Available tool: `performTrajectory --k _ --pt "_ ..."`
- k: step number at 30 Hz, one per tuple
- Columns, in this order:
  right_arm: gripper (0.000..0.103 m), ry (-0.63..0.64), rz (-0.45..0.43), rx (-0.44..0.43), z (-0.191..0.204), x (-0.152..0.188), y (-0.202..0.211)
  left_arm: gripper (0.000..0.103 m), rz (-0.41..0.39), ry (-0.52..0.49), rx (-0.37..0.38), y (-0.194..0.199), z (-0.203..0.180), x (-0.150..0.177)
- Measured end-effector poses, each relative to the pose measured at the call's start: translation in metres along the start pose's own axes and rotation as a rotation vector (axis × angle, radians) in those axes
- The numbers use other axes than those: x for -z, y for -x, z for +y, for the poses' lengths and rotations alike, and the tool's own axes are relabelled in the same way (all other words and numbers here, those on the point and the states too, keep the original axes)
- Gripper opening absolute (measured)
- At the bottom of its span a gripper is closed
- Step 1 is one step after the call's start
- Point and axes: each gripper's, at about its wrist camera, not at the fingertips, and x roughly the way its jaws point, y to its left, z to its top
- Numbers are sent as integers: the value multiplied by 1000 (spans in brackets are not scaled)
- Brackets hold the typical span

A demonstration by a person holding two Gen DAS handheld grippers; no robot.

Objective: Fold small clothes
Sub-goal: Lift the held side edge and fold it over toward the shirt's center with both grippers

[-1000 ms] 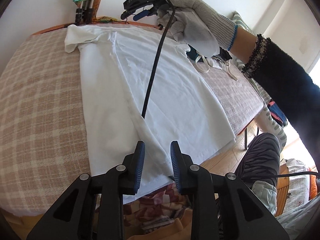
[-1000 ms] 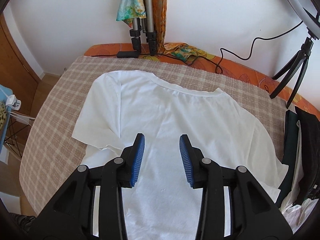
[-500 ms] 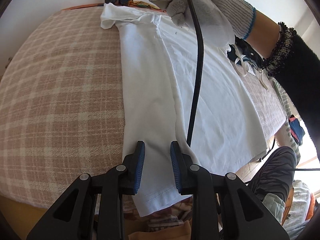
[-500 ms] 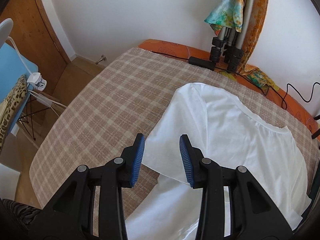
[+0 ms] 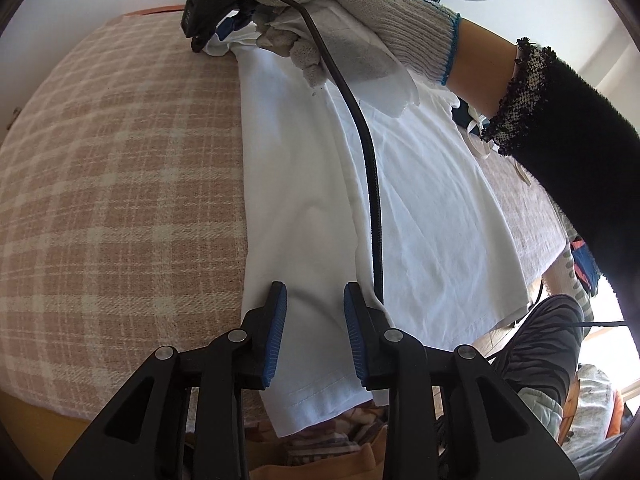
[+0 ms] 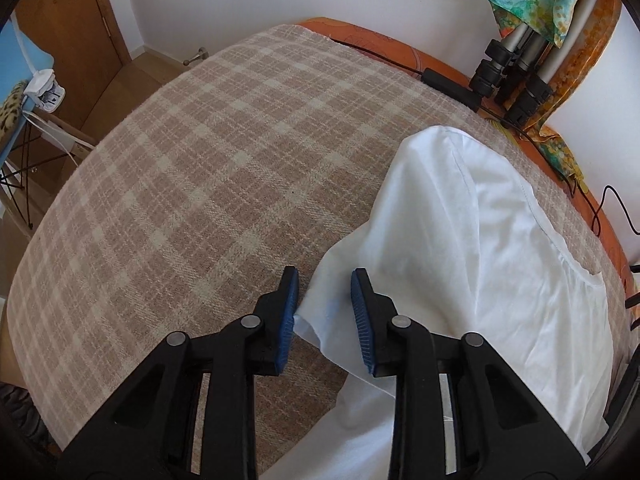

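Shirt (image 5: 420, 200) first, from the left wrist view. It's white and lies flat down the middle of the frame on a plaid blanket (image 5: 120, 180), with its hem (image 5: 320, 396) hanging a bit past the near edge. The left claw (image 5: 314, 320) sits low over the shirt's left side just above that hem. It's partly open, with cloth under the gap but nothing pinched. There's loads of bare plaid off to the left. A black cable (image 5: 372, 184) runs down the shirt's middle, and the gloved right hand (image 5: 360, 12) is up top at the far sleeve.

In the right wrist view the right claw (image 6: 324, 292) has just been closing in. The pads are still apart, and the edge of the sleeve (image 6: 380, 248) lies flat between them with its corner touching the left pad. Everything left of that is open blanket. The neckline (image 6: 540, 216) curves off to the right, and tripod legs (image 6: 516, 80) stand at the upper right, well apart from the sleeve.
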Motion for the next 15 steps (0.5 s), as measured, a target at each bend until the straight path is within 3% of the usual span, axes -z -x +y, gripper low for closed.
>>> performTrajectory --k 7,15 --pt "4 -44 -60 -15 -35 -8 19 28 -3 9 4 -1 0 0" --pt "4 -248 -136 5 -131 -9 43 29 0 12 8 -2 2 -2"
